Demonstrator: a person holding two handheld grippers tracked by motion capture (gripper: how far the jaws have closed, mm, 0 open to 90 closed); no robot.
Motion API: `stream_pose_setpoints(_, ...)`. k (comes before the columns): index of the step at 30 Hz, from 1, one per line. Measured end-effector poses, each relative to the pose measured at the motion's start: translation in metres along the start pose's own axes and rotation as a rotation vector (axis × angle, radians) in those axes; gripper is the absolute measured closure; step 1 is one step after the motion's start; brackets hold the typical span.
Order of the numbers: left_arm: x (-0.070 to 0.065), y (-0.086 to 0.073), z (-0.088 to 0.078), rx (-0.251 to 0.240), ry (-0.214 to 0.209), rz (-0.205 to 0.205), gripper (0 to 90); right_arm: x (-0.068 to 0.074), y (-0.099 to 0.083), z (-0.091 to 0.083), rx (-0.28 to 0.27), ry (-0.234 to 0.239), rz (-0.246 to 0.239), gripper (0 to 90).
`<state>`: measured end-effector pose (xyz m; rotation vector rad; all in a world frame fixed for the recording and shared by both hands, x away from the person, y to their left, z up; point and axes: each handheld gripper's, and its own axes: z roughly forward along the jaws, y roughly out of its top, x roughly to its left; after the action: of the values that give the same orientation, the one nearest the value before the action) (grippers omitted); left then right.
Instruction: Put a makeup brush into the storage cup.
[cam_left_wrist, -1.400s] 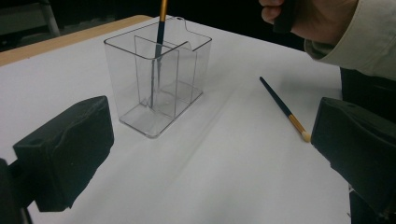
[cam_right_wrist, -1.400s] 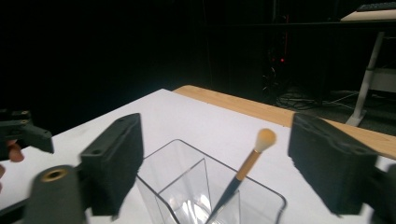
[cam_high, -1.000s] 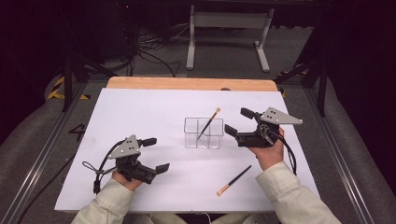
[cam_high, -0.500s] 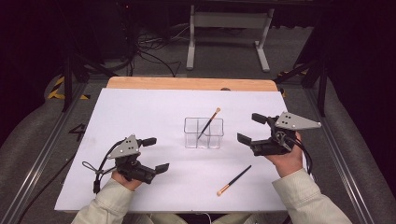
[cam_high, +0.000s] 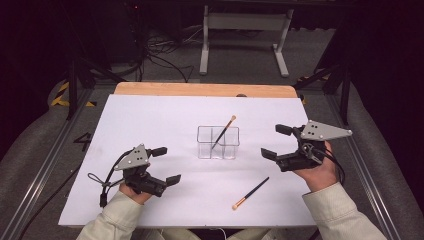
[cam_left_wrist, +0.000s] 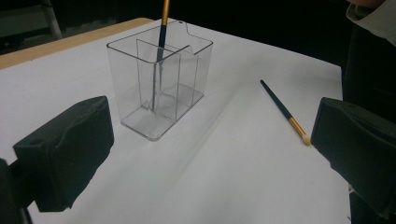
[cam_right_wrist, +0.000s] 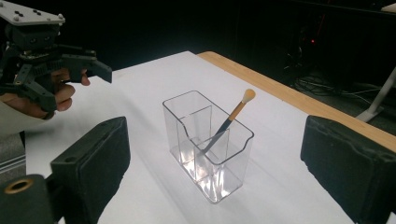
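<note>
The right gripper (cam_high: 277, 141) has drawn back rightward from the clear organizer (cam_high: 217, 142), jaws wide and empty, leaving one makeup brush (cam_high: 223, 132) standing inside. The second brush (cam_high: 251, 192) lies on the worktop (cam_high: 150, 120) in front of the organizer, probably next. The left gripper (cam_high: 165, 164) rests open, holding nothing.

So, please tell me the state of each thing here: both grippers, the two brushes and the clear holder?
Left gripper: open, holds nothing, low at the table.
Right gripper: open, holds nothing, to the right of the holder.
Clear holder: upright on the white sheet, one brush inside.
Brush in holder: leaning, bristle end up.
Second brush: lying flat on the sheet, outside the holder.
</note>
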<state>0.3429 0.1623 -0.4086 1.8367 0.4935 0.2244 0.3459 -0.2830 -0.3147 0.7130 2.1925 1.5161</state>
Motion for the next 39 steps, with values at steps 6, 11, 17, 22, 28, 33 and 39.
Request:
stream_pose_setpoints(6,0.000,0.000,-0.002,0.002,0.005,0.003,0.1,0.000,0.001,0.000,0.058,0.027,-0.033,7.0)
stream_pose_setpoints(11,0.000,-0.001,-0.006,-0.004,0.021,-0.004,0.1,0.001,0.003,0.001,0.123,0.047,-0.065,5.9)
stream_pose_setpoints(17,0.002,-0.002,-0.010,-0.008,0.030,-0.009,0.1,0.001,0.001,0.005,0.187,0.063,-0.102,6.0)
stream_pose_setpoints(22,0.002,-0.003,-0.012,-0.010,0.035,-0.012,0.1,0.002,0.004,0.008,0.238,0.078,-0.135,6.1)
stream_pose_setpoints(28,0.001,-0.005,-0.017,-0.002,0.048,-0.010,0.1,0.003,0.004,0.011,0.299,0.095,-0.168,6.1)
stream_pose_setpoints(33,0.001,-0.008,-0.022,-0.009,0.067,-0.021,0.1,0.005,0.005,0.017,0.354,0.118,-0.200,6.1)
stream_pose_setpoints(39,0.002,-0.009,-0.025,-0.023,0.074,-0.019,0.1,0.005,0.003,0.023,0.404,0.140,-0.225,6.1)
